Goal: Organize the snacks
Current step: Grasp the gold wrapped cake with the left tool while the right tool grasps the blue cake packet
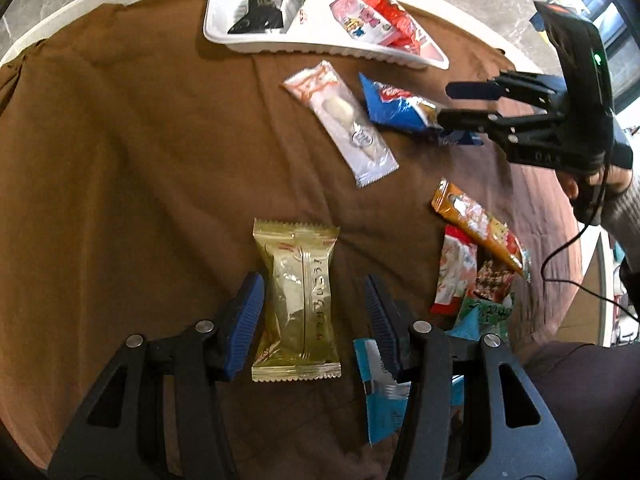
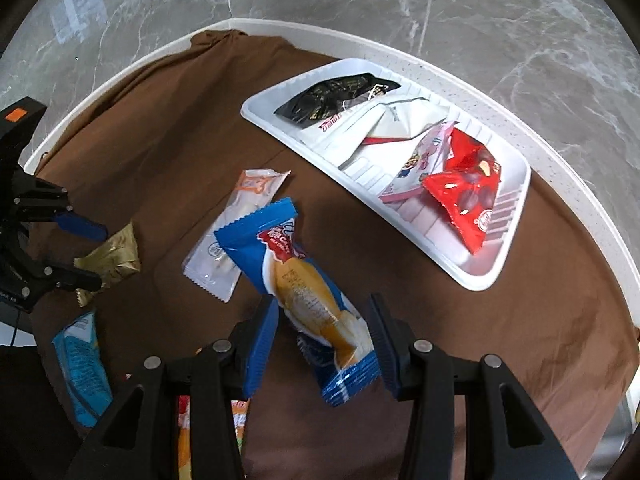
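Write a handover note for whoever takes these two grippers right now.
Left gripper: open, astride the gold-wrapped snack on the brown cloth, no visible pad contact.
Right gripper: open, astride the blue roll cake pack, not clamped.
Done: the white tray already holds a black pack, a white pack, a pink pack and a red pack.
Left: both straddled snacks, the long clear-wrapped bar, the orange stick pack, the small pile beside it, the light blue packet.

The left claw stands open astride a gold snack packet on brown cloth.
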### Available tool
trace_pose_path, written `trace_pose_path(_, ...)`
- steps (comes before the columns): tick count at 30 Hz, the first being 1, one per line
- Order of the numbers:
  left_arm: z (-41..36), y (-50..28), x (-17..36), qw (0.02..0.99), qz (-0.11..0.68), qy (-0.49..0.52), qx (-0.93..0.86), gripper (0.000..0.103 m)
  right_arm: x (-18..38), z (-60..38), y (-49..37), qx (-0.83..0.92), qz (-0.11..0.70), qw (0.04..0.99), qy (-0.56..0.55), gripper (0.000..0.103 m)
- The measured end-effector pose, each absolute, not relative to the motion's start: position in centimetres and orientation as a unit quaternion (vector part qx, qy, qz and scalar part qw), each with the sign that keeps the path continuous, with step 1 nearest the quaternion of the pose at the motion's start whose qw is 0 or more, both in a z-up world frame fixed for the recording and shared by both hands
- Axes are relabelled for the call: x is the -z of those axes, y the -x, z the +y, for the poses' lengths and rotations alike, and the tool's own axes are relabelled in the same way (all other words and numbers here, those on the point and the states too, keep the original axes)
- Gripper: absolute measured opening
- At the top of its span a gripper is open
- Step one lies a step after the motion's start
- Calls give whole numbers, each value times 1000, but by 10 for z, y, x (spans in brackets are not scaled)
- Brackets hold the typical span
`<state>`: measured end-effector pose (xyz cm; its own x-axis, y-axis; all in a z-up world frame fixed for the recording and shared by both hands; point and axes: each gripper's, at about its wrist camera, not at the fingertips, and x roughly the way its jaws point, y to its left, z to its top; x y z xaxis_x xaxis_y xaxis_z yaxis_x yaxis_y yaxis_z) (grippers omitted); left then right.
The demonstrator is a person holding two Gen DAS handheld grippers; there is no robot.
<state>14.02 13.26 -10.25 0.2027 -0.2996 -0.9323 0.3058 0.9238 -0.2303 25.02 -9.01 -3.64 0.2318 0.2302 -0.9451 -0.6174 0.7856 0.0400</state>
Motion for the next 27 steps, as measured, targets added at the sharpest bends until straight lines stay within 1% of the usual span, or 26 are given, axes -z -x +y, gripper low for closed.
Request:
trace_pose_path(9,123,-143,119,769,610,-8,191,49,46,-83,-266,-306,557,749,187,49)
trace_pose_path(17,122,-145,119,772,606,-2,191,49,55,-76,-267,-328,564,732,195,49)
trace_pose_path(19,121,-144,119,774,604,-5,191,49,57,-77,-269,-329,568,731,188,47)
trace_pose_path(20,120,-143,119,774,603,-11,192,47,58,-77,-270,-332,570,729,183,41)
trace_pose_path(21,119,-141,118,777,601,-17,189,42,58,-78,-271,-334,570,729,180,39)
trace_pose_path(22,119,-141,118,780,598,-22,181,34,58,-78,-272,-333,569,730,181,38)
trace_pose_path(23,120,-140,118,782,597,-24,179,30,57,-78,-271,-332,568,731,182,35)
trace_pose_path(27,124,-139,118,784,594,-15,180,29,53,-81,-272,-330,569,734,169,31)
